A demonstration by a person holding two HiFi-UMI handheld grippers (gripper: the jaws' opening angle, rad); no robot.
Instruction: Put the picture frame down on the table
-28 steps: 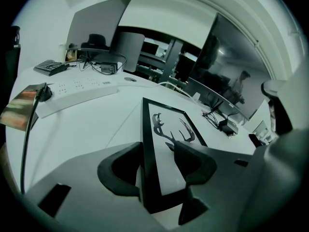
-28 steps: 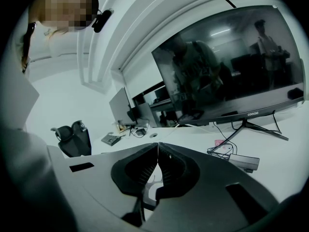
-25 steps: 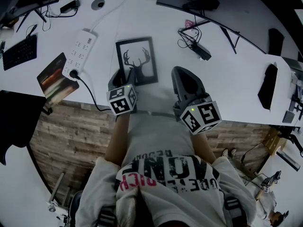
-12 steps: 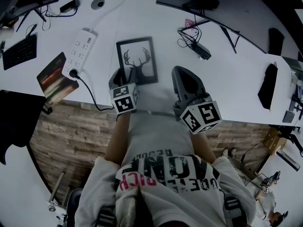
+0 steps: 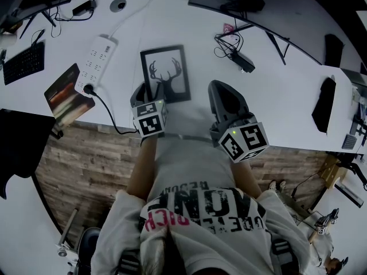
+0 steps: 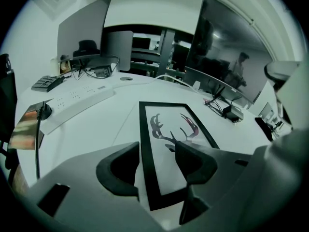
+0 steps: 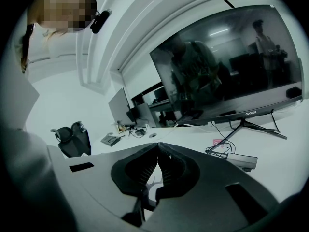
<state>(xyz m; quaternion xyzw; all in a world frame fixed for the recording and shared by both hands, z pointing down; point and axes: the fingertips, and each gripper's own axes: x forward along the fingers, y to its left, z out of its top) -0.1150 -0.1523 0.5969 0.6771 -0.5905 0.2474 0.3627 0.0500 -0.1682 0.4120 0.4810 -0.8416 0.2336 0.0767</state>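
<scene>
The picture frame (image 5: 166, 73) lies flat on the white worktop (image 5: 275, 96), deer print facing up, in front of us and back from the near edge. As we judge it, the frame is already down and only the withdrawal remains.

Our left tongs (image 5: 143, 94) sit at the frame's near left corner. In the left gripper view the jaws stand apart, with the frame's black left border (image 6: 145, 149) running between them. We cannot tell whether either jaw touches it. Our right tongs (image 5: 222, 96) hover just right of the frame, shut on nothing, and their own view shows the two pads (image 7: 145, 170) meeting along a thin seam.

The risk lies in pulling back. If we draw the left tongs away low or at a slant, a jaw could catch the border and drag or twist the frame towards the worktop edge. Lifting clear first would avoid that. A sideways swing could also meet the cord of the power strip (image 5: 97, 59), which runs close by on the left. The book (image 5: 67, 90) lies beyond it.

Against the frames of a second and half a second ago, very little has changed. The frame has not moved, the right tongs hold their place, and the left tongs have only shifted a touch.
</scene>
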